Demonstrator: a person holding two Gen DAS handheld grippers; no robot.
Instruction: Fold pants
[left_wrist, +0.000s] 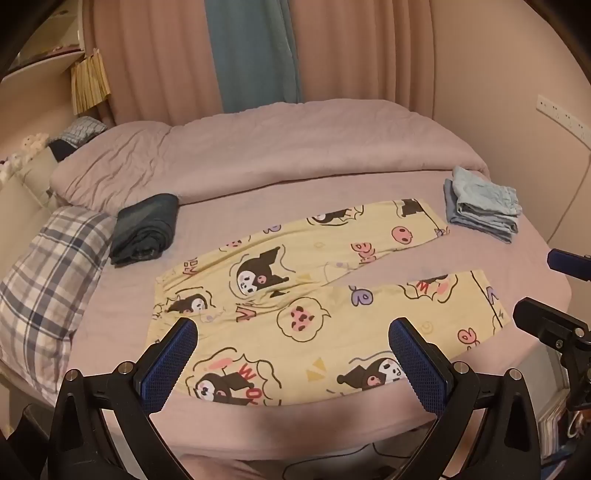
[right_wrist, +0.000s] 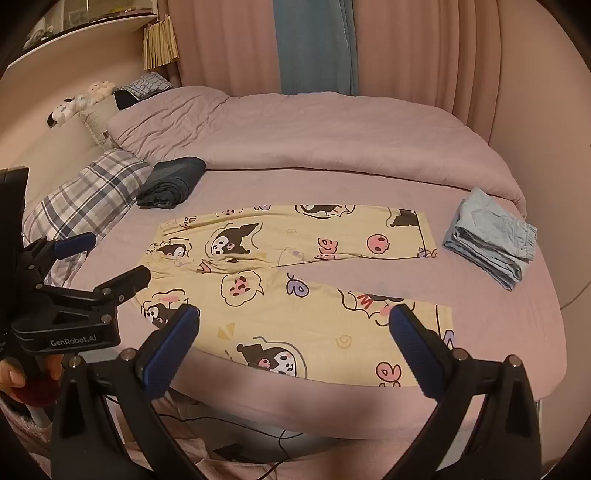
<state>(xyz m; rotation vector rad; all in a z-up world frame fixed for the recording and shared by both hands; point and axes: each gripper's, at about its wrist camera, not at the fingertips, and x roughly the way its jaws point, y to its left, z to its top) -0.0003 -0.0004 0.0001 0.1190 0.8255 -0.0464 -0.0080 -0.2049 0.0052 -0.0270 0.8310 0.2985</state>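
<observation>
Pants (left_wrist: 295, 295) lay flat on the bed (left_wrist: 258, 177), unfolded, waist at 9 o'clock, legs splayed toward 3 o'clock. Left gripper (left_wrist: 291, 354) and right gripper (right_wrist: 291, 343) hovered at the 6 o'clock edge, jaws spread wide, pinching nothing. Folded dark clothes (left_wrist: 146, 229) and blue clothes (left_wrist: 482, 205) sat aside; every fold was left to do

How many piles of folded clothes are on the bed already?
2. A dark folded pile sits beside the plaid pillow, past the waist end of the yellow pants. A light blue folded pile sits past the leg ends. More could be hidden outside the view.
</observation>
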